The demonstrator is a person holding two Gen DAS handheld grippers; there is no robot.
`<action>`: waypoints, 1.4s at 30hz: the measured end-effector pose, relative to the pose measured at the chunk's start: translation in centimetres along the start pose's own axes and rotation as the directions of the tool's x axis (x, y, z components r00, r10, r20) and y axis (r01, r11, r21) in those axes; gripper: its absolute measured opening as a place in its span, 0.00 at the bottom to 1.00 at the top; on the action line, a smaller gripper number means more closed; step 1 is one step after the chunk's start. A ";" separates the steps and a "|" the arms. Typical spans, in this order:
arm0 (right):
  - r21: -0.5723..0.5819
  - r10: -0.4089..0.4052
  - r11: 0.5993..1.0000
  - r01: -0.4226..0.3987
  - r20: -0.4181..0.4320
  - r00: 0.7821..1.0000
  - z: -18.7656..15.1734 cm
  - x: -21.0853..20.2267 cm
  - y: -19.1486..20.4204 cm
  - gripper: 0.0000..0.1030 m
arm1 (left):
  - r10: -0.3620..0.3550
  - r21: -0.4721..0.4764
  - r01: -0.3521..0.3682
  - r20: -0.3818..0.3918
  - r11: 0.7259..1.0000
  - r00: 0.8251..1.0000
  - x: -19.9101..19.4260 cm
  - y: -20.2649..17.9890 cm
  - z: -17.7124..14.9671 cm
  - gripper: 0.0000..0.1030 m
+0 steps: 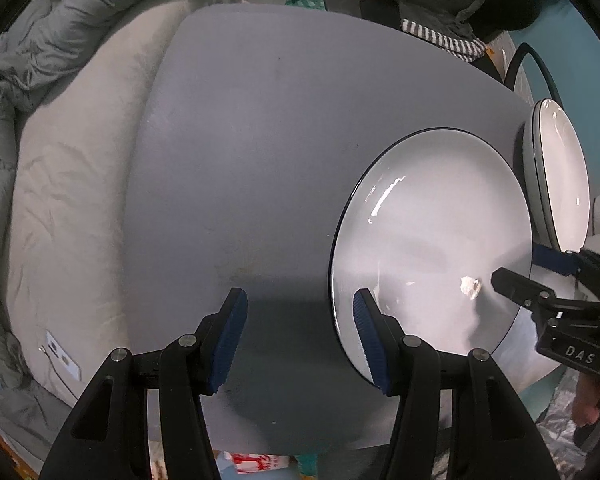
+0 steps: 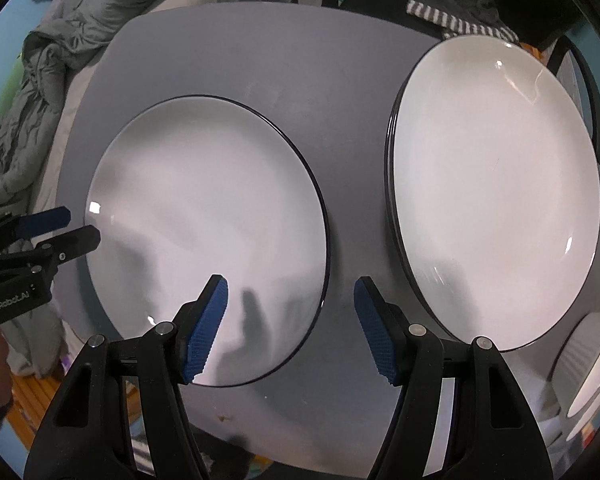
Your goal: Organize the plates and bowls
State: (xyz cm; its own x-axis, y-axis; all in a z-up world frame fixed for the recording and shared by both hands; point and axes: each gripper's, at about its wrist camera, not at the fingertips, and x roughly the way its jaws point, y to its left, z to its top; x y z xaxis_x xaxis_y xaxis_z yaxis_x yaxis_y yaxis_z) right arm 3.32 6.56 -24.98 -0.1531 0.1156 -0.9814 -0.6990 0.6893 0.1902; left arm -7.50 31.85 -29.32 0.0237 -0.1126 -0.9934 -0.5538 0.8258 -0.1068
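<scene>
Hovered above the grey worktop (image 1: 240, 160) with the left gripper (image 1: 300, 336), jaws spread wide and pinching nothing. Lay just off the right-hand jaw: a single white plate (image 1: 432, 240) with a thin dark rim, flat on the worktop, its near edge passing behind that jaw's blue pad. Carried a small pale speck toward its right side. Reached in from the far right of that plate: the right gripper (image 1: 516, 268), one dark finger over the plate's edge and one blue-padded finger beyond it, apart from each other.

Seen from the right wrist: right gripper (image 2: 290, 328) likewise empty, jaws held wide apart. Sat under and ahead of the left-hand jaw, the single white plate (image 2: 208, 240); stood beyond the right-hand jaw, separated by a strip of bare worktop (image 2: 340, 92), a stack of plates (image 2: 496, 188) of the same white with dark rims. Showed at the lower right, past the stack, ribbed white bowls (image 2: 592, 364), only partly in frame. Poked in at the left edge of the single plate, the left gripper (image 2: 66, 226), fingers parted.

Lay beyond the worktop's far left side, a rumpled grey duvet (image 2: 40, 80)
</scene>
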 end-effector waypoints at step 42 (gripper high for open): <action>0.073 0.031 0.997 -0.030 -0.015 0.999 0.6 1.1 -0.7 0.18 | -0.069 0.012 0.070 -0.038 0.997 0.997 0.9 -1.0 0.7 0.17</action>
State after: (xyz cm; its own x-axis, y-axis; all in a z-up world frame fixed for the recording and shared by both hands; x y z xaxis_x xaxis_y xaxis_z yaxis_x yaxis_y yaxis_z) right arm 4.00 6.63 -26.20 -0.1847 0.1262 -0.9746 -0.6413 0.7360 0.2169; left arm -6.35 31.27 -30.13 0.0299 -0.1907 -0.9812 -0.5410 0.8223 -0.1764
